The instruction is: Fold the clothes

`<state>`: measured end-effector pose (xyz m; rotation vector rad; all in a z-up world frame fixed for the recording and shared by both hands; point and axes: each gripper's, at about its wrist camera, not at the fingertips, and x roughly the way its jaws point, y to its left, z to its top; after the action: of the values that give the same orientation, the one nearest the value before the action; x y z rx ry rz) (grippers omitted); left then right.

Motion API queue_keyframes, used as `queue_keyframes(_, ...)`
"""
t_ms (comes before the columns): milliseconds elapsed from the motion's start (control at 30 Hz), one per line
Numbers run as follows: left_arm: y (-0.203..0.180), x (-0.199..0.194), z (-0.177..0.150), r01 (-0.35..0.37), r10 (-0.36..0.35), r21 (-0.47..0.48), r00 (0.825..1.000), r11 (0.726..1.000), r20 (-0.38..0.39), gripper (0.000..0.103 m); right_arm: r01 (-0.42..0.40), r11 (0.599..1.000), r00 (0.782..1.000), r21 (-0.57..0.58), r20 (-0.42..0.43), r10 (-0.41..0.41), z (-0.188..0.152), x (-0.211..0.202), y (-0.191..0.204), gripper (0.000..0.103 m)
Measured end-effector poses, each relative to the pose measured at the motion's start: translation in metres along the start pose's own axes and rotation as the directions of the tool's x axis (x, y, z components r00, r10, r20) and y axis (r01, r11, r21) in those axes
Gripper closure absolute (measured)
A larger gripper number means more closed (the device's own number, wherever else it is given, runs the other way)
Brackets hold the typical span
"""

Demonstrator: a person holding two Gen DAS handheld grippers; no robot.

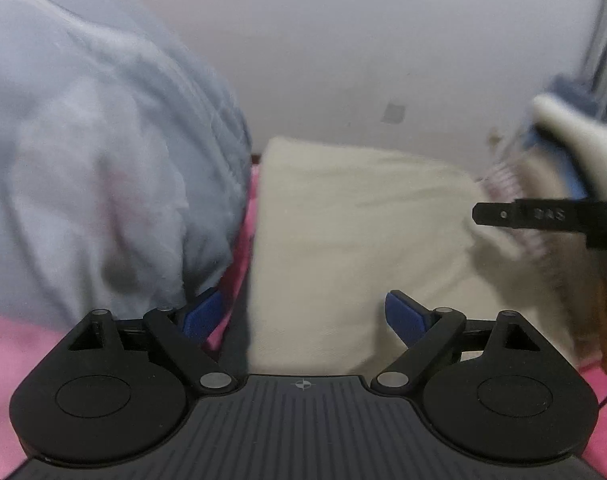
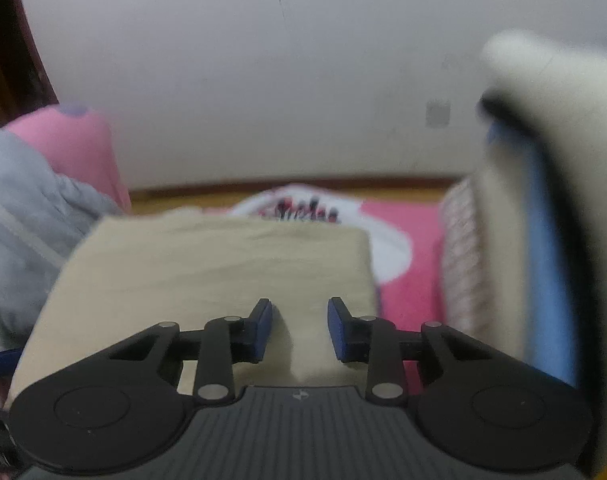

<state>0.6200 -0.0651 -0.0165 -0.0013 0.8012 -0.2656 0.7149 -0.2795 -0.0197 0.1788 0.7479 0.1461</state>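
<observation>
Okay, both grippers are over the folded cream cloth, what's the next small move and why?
Probably ease the right gripper down and close on the near edge of the cream cloth. Its jaws stand apart with only a low ridge of cloth between them, nothing pinched. The left gripper is wide open and empty, so neither holds the cloth.

A cream garment (image 2: pixel 219 268) is seen folded into a flat rectangle on the pink bedding; a pale blue garment (image 1: pixel 95 152) is heaped, crumpled, beside it.
</observation>
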Motion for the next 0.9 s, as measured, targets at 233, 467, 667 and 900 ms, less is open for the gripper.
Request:
queue_keyframes(233,-0.034,-0.031,-0.041,-0.036,0.057,0.314,0.997,0.949,-0.056,0.007,-0.059,0.993,0.998,-0.104,-0.014,0.058,-0.079,-0.1,0.006,0.07)
queue_keyframes(467,-0.041,-0.061,-0.061,-0.118,0.165,0.393,0.983,0.912,-0.087,0.007,0.031,0.999,0.997,-0.04,-0.073,-0.033,-0.107,-0.102,0.007,0.067)
queue_keyframes(667,-0.041,-0.191,-0.059,-0.042,0.064,0.391,0.997,0.919,-0.043,0.003,0.017,0.998,0.99,0.056,-0.139,-0.009,-0.148,-0.214,0.016,0.067)
queue_keyframes(900,-0.043,-0.283,-0.086,0.05,-0.055,0.145,0.998,0.988,0.027,0.0,0.069,0.997,0.973,0.036,-0.224,-0.06,-0.208,-0.323,0.065,0.059)
